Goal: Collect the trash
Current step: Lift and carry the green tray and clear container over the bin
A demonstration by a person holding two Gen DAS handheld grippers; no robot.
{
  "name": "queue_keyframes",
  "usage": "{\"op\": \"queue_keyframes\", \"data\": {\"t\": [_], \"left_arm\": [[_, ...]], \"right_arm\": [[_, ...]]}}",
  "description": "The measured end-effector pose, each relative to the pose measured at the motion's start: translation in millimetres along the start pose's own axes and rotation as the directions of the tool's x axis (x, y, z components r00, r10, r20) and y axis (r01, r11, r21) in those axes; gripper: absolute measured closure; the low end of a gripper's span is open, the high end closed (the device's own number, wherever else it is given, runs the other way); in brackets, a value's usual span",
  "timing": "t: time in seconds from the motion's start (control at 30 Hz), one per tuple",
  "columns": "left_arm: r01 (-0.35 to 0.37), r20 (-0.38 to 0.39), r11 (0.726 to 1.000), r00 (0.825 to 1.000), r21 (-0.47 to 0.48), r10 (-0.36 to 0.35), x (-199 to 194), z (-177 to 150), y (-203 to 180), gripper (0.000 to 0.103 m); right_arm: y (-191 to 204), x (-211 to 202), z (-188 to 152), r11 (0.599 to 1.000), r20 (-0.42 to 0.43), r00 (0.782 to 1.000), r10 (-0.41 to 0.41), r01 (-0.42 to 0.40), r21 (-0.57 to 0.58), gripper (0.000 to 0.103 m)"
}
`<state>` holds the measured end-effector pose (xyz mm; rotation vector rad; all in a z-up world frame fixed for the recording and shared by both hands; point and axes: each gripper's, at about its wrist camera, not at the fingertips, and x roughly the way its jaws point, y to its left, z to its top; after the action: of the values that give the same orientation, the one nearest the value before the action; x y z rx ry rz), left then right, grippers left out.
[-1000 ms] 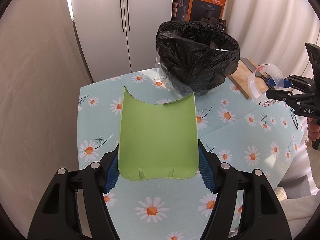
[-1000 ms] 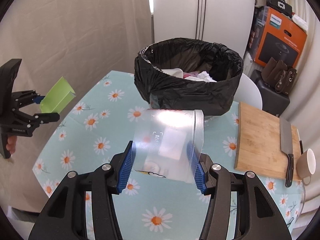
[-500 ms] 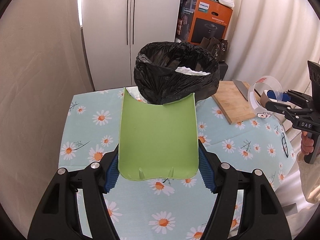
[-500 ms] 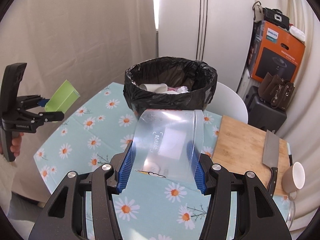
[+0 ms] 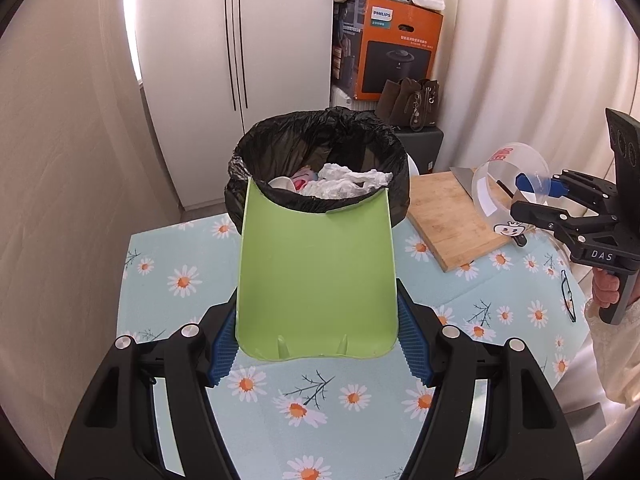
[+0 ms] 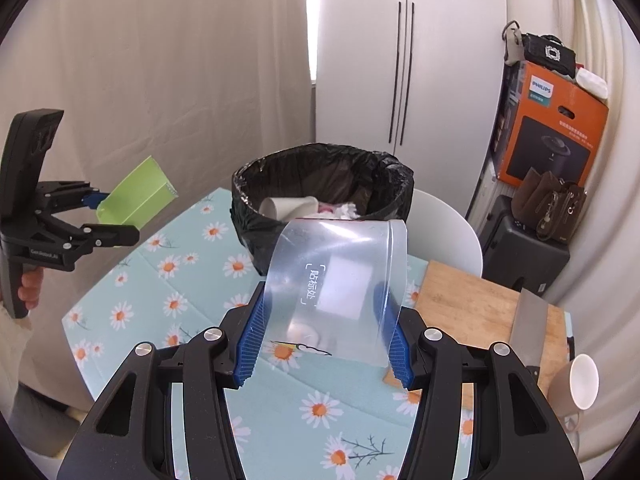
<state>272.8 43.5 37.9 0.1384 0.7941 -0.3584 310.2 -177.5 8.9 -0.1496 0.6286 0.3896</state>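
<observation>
Both tools are loaded and held up in the air above the table [image 5: 168,248], aimed toward the trash bin [image 5: 320,176]. Left tool [image 5: 316,336] is clamped on a green cup [image 5: 316,272], pads pressing its two sides, open mouth pointing at the bin; in the left wrist view the cup's far rim overlaps the bin's near edge, but from the right wrist view the cup sits off to the bin's left, apart from it, so not over the opening yet. Right tool [image 6: 324,344] grips a clear plastic cup [image 6: 340,280] the same way, with a white label and printed characters on its wall; its rim lines up with the bin's front edge in that view, and the actual gap cannot be told. The bin, lined with a black bag, already holds crumpled white tissue [image 5: 348,180], a white paper cup [image 6: 288,206] and something pink, so part of the collecting looks done. What's left, as a judgement: bring each cup over the opening and let go, two drops in all. No other loose litter shows on the daisy cloth. The wooden cutting board [image 6: 468,312], cleaver [image 6: 530,320] and mug [image 6: 580,380] to the right look like kitchen items rather than trash, so probably these cups are the last pieces. Task looks near the end, not finished.
</observation>
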Motion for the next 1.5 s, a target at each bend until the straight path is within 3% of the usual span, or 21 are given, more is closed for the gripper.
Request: {"op": "queue_keyframes", "data": {"t": [0.43,0.8,1.5], "left_arm": [[0.021,0.031,1.0,0.999,-0.002,-0.021,48.1,64.6,6.8,0.035],[0.041,0.034,0.999,0.999,-0.017,-0.04,103.1,104.8,32.1,0.035],[0.122,0.042,0.991,0.992,-0.053,-0.12,188.1,112.2,67.2,0.035]], "right_arm": [[-20.6,35.1,54.3,0.998,0.019,1.0,0.016,-0.015,-0.054,0.054],[-37.4,97.4,88.3,0.997,-0.011,0.999,0.041,-0.042,-0.069,0.054],[-43.7,202.8,100.0,0.98,-0.072,0.987,0.144,-0.153,-0.131,0.054]]}}
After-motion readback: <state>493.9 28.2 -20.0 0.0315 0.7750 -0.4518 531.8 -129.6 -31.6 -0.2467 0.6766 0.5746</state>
